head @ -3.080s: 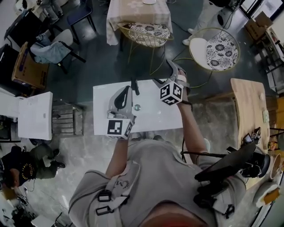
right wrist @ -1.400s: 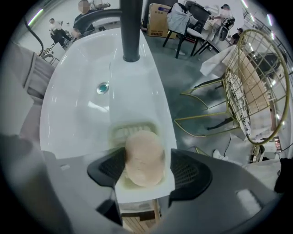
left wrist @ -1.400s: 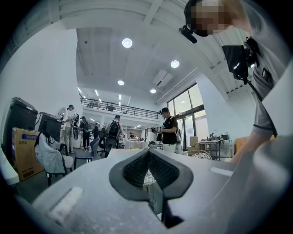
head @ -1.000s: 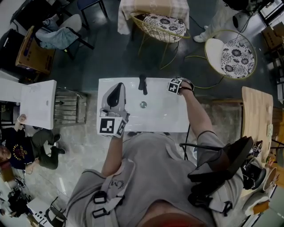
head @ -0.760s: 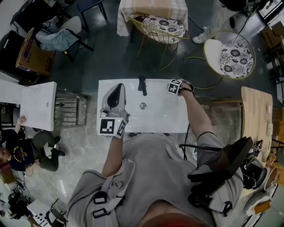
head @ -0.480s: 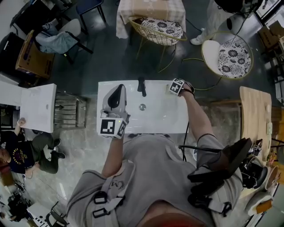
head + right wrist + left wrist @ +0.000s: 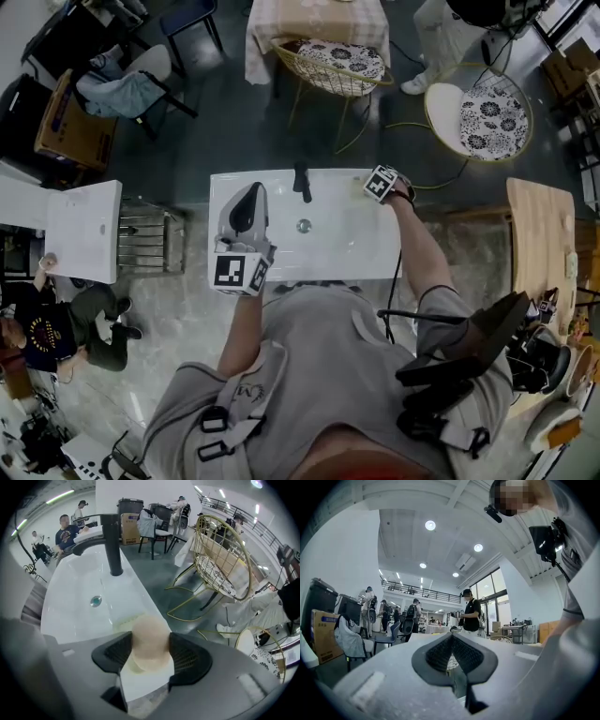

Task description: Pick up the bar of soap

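The bar of soap (image 7: pixel 149 637) is a pale beige, rounded bar. My right gripper (image 7: pixel 151 654) is shut on it, with both black pads pressed to its sides. In the head view the right gripper (image 7: pixel 385 184) sits at the back right corner of the white sink (image 7: pixel 347 255), and the soap is hidden there. My left gripper (image 7: pixel 249 192) hovers over the sink's left side, pointing away from me. In the left gripper view the left gripper (image 7: pixel 452 638) has its pads together with nothing between them.
A black faucet (image 7: pixel 301 181) stands at the sink's back edge, with the drain (image 7: pixel 304 226) in front of it. The faucet (image 7: pixel 111 543) rises left of the held soap. Wire chairs (image 7: pixel 328 61) and a wooden table (image 7: pixel 542 244) stand around. A person (image 7: pixel 56 328) crouches at left.
Three seconds ago the right gripper was raised over the sink's middle; it has since gone to the back right corner. Over the last second it barely shifted. The left gripper stayed put.
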